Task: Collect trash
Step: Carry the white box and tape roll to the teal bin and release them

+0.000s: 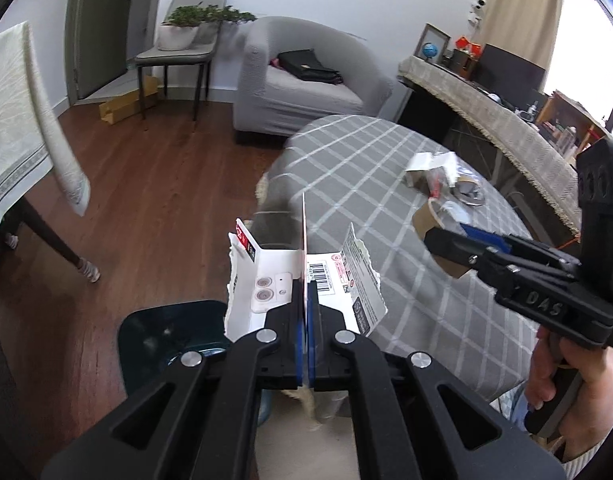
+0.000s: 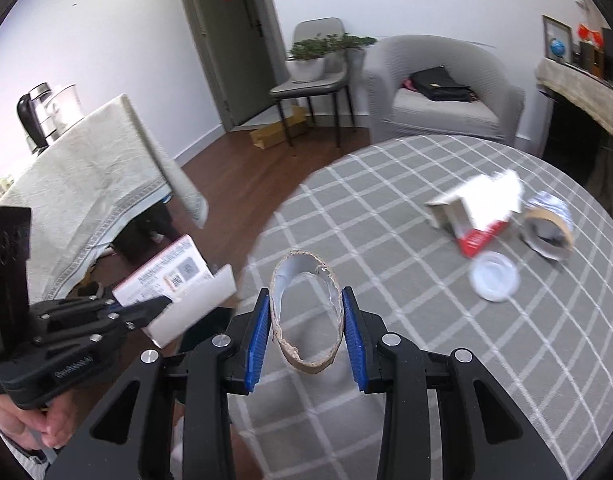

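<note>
My left gripper (image 1: 306,294) is shut on a torn white cardboard package (image 1: 266,280) with a barcode, held upright off the table's edge. Below it on the floor stands a dark teal trash bin (image 1: 166,332). My right gripper (image 2: 306,292) is shut on a squashed brown cardboard tape ring (image 2: 280,332), held over the grey checked tablecloth (image 2: 386,240). Each view shows the other gripper at its side: the right one (image 1: 430,238) with the ring (image 1: 420,216), the left one (image 2: 162,304) with the package (image 2: 174,276).
On the table lie a torn white and red box (image 2: 478,208), a second tape roll (image 2: 546,228) and a clear plastic lid (image 2: 494,280). A cloth-draped table (image 2: 86,184) stands left, with a grey armchair (image 1: 302,80) and a chair with plants (image 1: 178,44) beyond.
</note>
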`<state>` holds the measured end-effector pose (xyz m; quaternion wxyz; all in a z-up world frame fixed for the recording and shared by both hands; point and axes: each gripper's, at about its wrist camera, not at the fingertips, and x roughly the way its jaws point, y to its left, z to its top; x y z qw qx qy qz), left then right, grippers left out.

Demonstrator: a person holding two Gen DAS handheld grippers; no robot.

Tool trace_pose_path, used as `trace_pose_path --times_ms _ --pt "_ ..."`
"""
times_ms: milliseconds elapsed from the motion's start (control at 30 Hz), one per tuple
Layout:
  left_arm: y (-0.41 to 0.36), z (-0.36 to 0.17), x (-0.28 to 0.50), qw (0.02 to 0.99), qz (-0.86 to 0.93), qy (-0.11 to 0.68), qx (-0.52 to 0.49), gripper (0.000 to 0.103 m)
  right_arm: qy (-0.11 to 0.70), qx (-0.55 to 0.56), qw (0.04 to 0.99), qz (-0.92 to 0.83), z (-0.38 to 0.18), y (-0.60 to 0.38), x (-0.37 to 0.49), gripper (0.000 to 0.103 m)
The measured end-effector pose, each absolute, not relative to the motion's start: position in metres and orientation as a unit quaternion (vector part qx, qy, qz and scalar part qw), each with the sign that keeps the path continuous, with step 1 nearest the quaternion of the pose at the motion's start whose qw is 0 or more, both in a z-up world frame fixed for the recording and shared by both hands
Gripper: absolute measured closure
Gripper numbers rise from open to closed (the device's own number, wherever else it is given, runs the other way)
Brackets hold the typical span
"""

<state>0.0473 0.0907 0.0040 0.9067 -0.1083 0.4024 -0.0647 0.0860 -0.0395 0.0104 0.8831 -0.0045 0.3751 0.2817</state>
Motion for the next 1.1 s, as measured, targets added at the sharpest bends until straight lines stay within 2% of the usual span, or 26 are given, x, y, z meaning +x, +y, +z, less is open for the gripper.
trace_pose_path --times_ms 367,967,1100 --pt "0.145 -0.019 0.04 0.895 -0.031 0.426 -0.131 0.101 0.385 -0.031 0.864 0.322 0.001 0.026 0.081 0.068" --pt "0.207 -0.115 0.033 0.825 0.008 0.543 -0.156 0.1 0.442 -0.074 0.822 0.353 -0.038 0.104 0.081 0.068" --pt "0.214 -0.135 0.032 0.807 0.01 0.571 -0.152 0.097 0.465 -0.081 0.809 0.35 -0.053 0.115 0.085 0.068"
